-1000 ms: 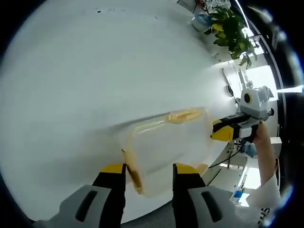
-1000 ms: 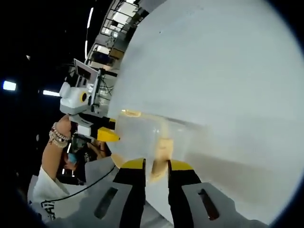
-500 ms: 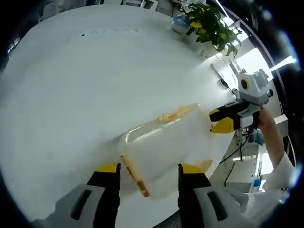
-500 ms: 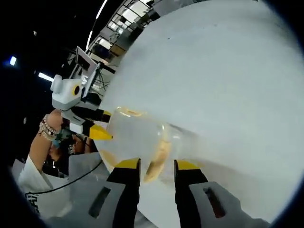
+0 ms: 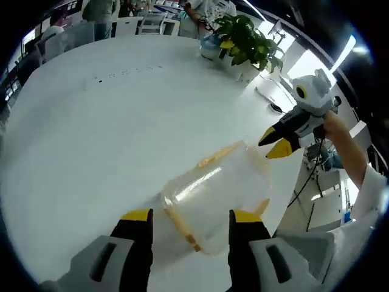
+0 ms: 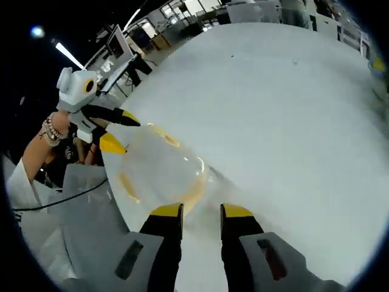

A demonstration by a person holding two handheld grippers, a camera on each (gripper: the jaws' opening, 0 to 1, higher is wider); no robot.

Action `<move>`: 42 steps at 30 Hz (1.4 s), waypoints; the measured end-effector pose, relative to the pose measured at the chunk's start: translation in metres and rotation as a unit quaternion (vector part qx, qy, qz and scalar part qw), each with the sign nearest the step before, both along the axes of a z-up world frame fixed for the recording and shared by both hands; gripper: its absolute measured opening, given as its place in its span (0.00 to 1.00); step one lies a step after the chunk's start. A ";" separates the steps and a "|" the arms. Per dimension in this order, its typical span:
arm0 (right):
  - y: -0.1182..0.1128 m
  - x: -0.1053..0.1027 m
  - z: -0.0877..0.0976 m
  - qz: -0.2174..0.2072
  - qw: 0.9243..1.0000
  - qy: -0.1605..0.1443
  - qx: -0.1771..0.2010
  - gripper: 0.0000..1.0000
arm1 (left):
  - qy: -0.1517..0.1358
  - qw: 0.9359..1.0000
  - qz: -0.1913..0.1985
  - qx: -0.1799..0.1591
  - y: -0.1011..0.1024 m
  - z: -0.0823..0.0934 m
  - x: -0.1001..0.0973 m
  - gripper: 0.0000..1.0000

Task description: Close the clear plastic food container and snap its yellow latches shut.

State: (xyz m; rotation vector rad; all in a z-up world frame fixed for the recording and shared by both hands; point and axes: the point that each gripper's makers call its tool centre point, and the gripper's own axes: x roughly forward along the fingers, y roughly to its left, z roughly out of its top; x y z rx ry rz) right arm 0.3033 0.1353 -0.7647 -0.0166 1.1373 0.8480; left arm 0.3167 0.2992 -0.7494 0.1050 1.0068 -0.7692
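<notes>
Clear plastic food container [image 5: 216, 191] with yellow latches on the round white desk [image 5: 91, 134], a claw at each end.

The left claw [image 5: 189, 220] has its jaws apart, straddling the near short end, where a yellow latch [image 5: 182, 227] runs between them. The right claw [image 6: 200, 213], jaws also apart and empty, faces the opposite end. The container's long axis runs claw to claw; the left looks nearer its latch.
</notes>
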 end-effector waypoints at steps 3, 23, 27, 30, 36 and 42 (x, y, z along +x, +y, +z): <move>0.011 0.002 0.007 0.019 1.000 -0.013 0.005 0.19 | -0.041 0.999 -0.028 -0.003 -0.007 0.009 0.004 0.36; 0.098 0.012 0.016 0.131 0.986 -0.079 0.063 0.04 | -0.117 0.977 -0.179 0.007 -0.072 -0.003 -0.032 0.22; 0.103 0.013 0.012 0.140 0.985 -0.077 0.065 0.04 | -0.099 0.979 -0.180 0.003 -0.071 -0.007 -0.034 0.22; 0.103 0.018 0.011 0.143 0.984 -0.081 0.064 0.04 | -0.113 0.974 -0.193 0.025 -0.067 -0.010 -0.034 0.22; 0.105 0.031 0.011 0.134 0.984 -0.096 0.072 0.10 | -0.127 0.969 -0.211 0.031 -0.071 -0.011 -0.042 0.27; 0.112 0.037 0.014 0.125 0.984 -0.085 0.093 0.13 | -0.135 0.962 -0.235 0.031 -0.074 -0.011 -0.050 0.38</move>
